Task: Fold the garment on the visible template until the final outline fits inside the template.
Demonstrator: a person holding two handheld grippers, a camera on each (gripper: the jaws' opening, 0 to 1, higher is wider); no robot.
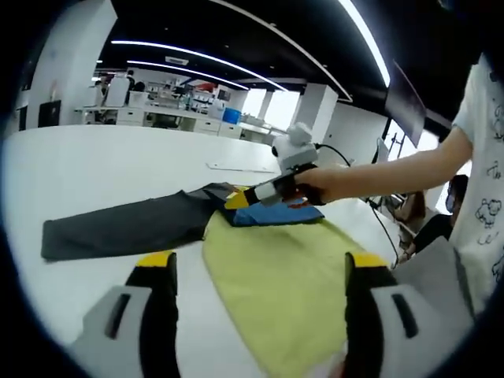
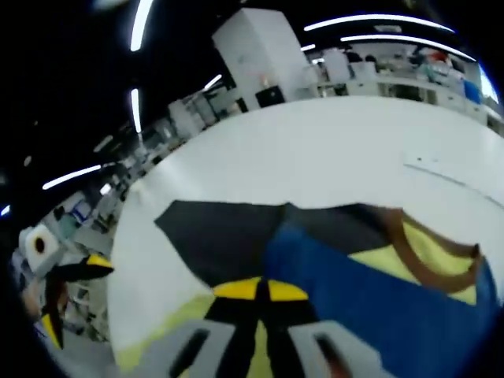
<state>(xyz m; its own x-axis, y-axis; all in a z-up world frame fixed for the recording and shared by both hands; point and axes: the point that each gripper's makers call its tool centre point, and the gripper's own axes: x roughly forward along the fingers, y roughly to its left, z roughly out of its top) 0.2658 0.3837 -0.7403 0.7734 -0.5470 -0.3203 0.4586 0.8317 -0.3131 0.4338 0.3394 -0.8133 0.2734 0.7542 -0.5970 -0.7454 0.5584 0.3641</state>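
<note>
In the left gripper view, the left gripper (image 1: 260, 272) has its jaws spread wide with nothing between them, held low over the worktop (image 1: 102, 165). Straight ahead of it, between the jaws, lies the garment (image 1: 268, 268): a yellow-green panel closest, a blue part beyond it, and a dark grey sleeve running off to the gripper's left across the white surface. At the far end of the garment the right gripper (image 1: 236, 198) meets the cloth, held in a person's hand (image 1: 311, 185) with the bare arm coming in from the right; a person in a white printed shirt (image 1: 488, 157) stands at that side.

In the right gripper view, the right gripper (image 2: 260, 290) has its yellow tips pressed together at the garment (image 2: 354, 291); cloth seems pinched there, though the grip itself is hard to make out. Blue fabric with a brown-edged neckline lies just ahead and right, dark grey fabric ahead and left.

Beyond the worktop (image 2: 331, 150) are white pillars, long ceiling light strips and distant desks.
</note>
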